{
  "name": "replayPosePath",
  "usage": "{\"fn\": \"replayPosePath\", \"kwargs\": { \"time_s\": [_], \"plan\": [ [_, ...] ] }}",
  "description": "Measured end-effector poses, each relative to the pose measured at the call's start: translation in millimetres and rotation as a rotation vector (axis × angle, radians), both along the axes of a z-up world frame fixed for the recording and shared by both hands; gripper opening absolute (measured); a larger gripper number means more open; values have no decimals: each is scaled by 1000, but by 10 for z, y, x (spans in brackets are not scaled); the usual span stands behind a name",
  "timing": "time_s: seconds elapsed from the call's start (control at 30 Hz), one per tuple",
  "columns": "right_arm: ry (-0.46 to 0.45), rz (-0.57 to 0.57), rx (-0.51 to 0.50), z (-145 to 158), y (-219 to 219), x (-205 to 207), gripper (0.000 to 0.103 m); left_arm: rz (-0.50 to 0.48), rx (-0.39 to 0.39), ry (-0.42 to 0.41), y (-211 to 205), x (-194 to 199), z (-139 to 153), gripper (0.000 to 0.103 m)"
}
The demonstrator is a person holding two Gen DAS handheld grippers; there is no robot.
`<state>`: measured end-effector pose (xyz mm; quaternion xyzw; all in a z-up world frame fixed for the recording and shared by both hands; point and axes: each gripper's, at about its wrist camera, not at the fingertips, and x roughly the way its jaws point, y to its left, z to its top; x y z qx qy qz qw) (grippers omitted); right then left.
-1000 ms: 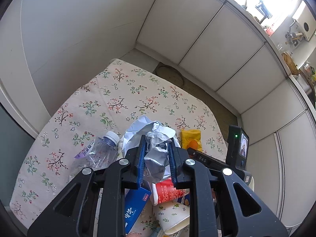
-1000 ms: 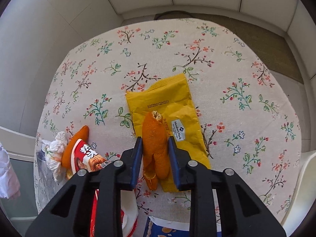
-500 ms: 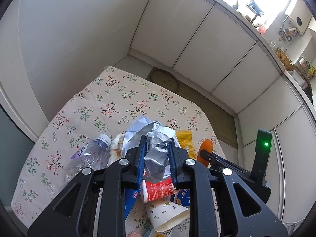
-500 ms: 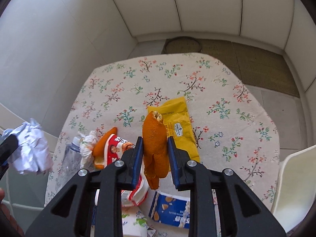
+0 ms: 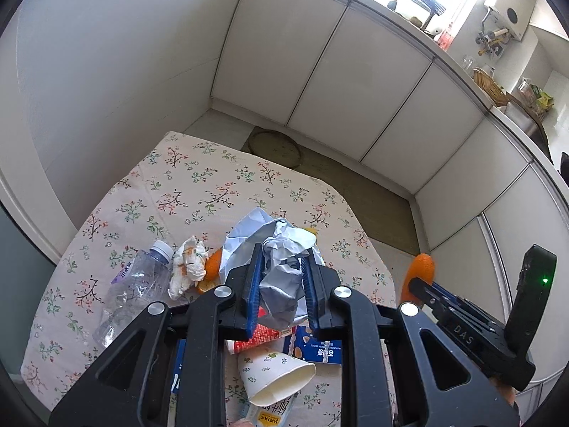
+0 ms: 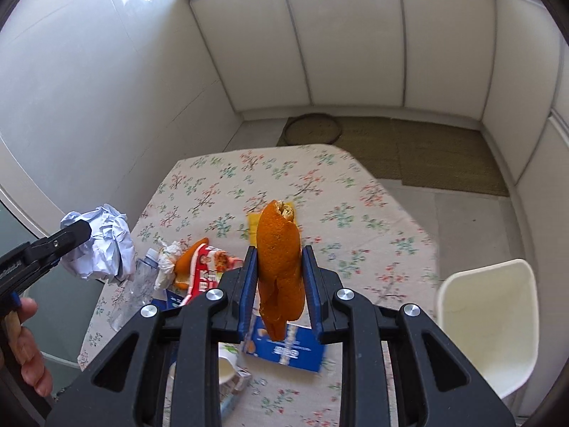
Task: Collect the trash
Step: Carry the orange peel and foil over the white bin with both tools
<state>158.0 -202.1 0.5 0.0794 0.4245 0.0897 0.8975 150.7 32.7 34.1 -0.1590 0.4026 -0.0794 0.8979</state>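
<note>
My left gripper (image 5: 282,267) is shut on a crumpled ball of white paper (image 5: 281,270), held well above the floral table (image 5: 185,185); the same crumpled paper (image 6: 103,242) shows at the left of the right wrist view. My right gripper (image 6: 279,263) is shut on a long orange peel (image 6: 279,259), also lifted high over the table; that orange peel (image 5: 419,270) pokes up at the right of the left wrist view. On the table below lie a clear plastic bottle (image 5: 131,291), a wadded tissue (image 5: 186,267), another orange peel (image 5: 212,267) and a yellow packet (image 6: 253,222).
A paper cup (image 5: 275,373) lies on its side near the table's front, beside a red and white wrapper (image 6: 209,267) and a blue box (image 6: 290,347). A white chair (image 6: 487,323) stands at the table's right. White cabinets and a woven floor mat (image 6: 426,149) lie beyond.
Both grippers have risen away from the table with their loads. The right one lifted the orange peel off the yellow packet and went up much farther, so the table looks smaller.
</note>
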Motion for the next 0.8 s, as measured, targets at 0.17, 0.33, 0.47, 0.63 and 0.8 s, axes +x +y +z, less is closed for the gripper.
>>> {"fn": "replayPosePath", "kwargs": {
  "time_s": [0.17,0.33,0.47,0.63,0.8],
  "plan": [
    [-43,-83,-37,50,-418,-223,25,-42,32,-9,-240,-47,-11,20],
    [-54,-222,-58,-38,-1007,-403,25,-92,68,-7,-518,-68,-70,20],
    [-15,-346,-60,-168,-1429,-507,25,-143,93,-9,-791,-84,-116,20],
    [37,-470,-67,-295,-1827,-628,30,-231,121,-11,-1233,-111,-188,20],
    [-9,-553,-87,-220,-2108,-825,60,-336,130,-15,-1777,-146,-307,20]
  ]
}}
